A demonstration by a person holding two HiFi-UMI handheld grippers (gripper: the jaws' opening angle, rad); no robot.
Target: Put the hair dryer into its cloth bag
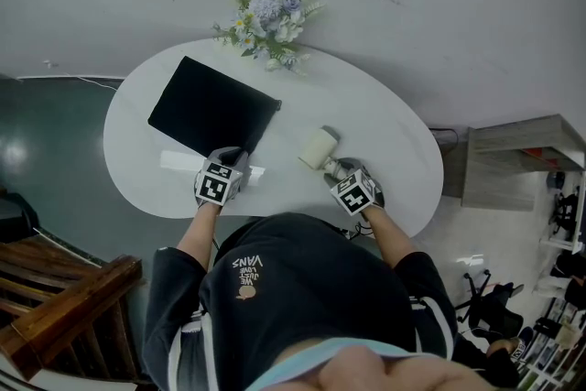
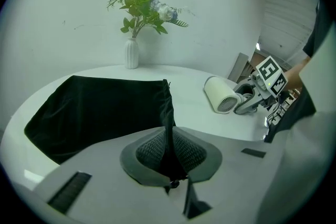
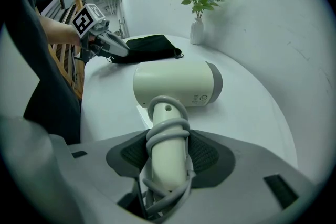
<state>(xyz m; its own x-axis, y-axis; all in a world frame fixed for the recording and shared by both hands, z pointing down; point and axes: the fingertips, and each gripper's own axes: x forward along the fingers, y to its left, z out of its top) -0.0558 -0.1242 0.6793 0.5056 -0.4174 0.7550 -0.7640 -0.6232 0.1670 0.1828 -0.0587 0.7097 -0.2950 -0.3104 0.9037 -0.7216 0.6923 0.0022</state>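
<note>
Hair dryer (image 3: 176,84) lies on the worktop (image 1: 385,128), with the fingers of the right gripper (image 3: 168,157) clamped on its handle. Cloth bag (image 2: 100,107) lies to its left, mouth edge facing the dryer and pinched by the left gripper (image 2: 169,152).

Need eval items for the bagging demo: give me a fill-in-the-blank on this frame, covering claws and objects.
1. The left claw is shut on the edge of the black ____.
2. The right claw grips the hair dryer by its ____, which has the cord wound round it.
3. The vase at the far edge of the table holds ____.

Missing words: cloth bag; handle; flowers.
</note>
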